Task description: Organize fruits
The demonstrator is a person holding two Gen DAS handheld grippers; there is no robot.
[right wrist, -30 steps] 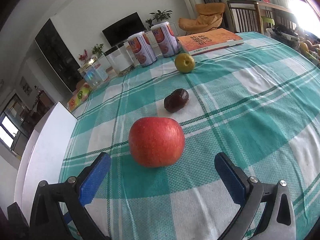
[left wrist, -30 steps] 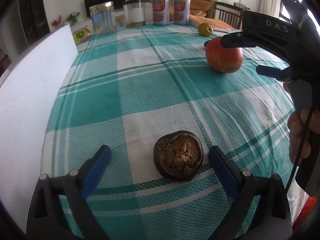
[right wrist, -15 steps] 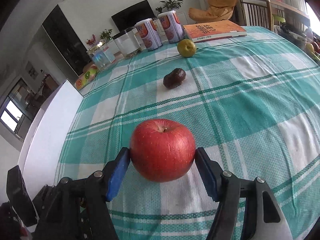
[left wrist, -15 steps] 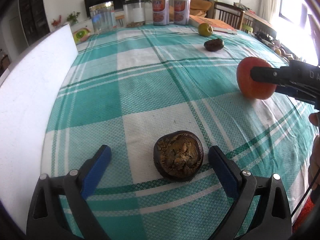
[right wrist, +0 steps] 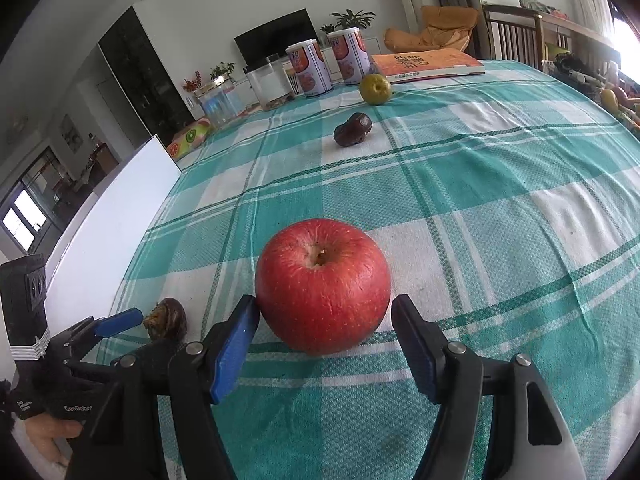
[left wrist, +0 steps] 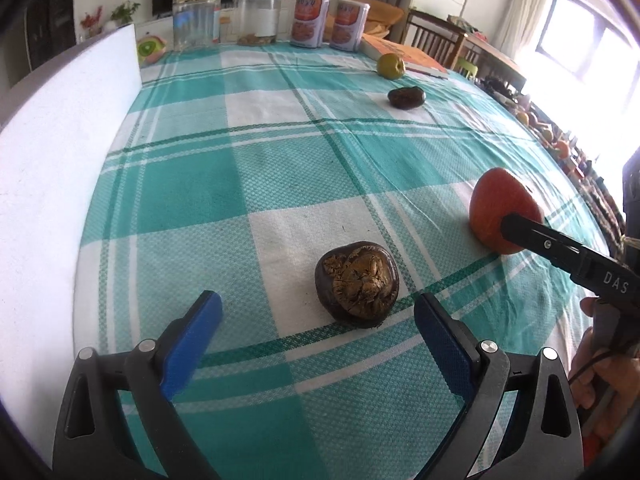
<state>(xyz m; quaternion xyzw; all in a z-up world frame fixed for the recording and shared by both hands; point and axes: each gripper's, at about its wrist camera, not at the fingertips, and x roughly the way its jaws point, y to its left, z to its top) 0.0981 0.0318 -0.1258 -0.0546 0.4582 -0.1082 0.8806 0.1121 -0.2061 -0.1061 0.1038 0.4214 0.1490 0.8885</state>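
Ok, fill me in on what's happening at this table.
A person holds a gripper in each hand, sorting fruit on a checked tablecloth. The right gripper has a red apple between its jaws, which have just been opening; the apple sits on the cloth. The left gripper is open, with a dark brown round fruit just ahead of its jaws. A small dark fruit and a green fruit lie farther off.

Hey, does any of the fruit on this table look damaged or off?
Yes. The dark round fruit in front of the left gripper has a shrivelled, crusty brown patch on top. The red apple looks sound.
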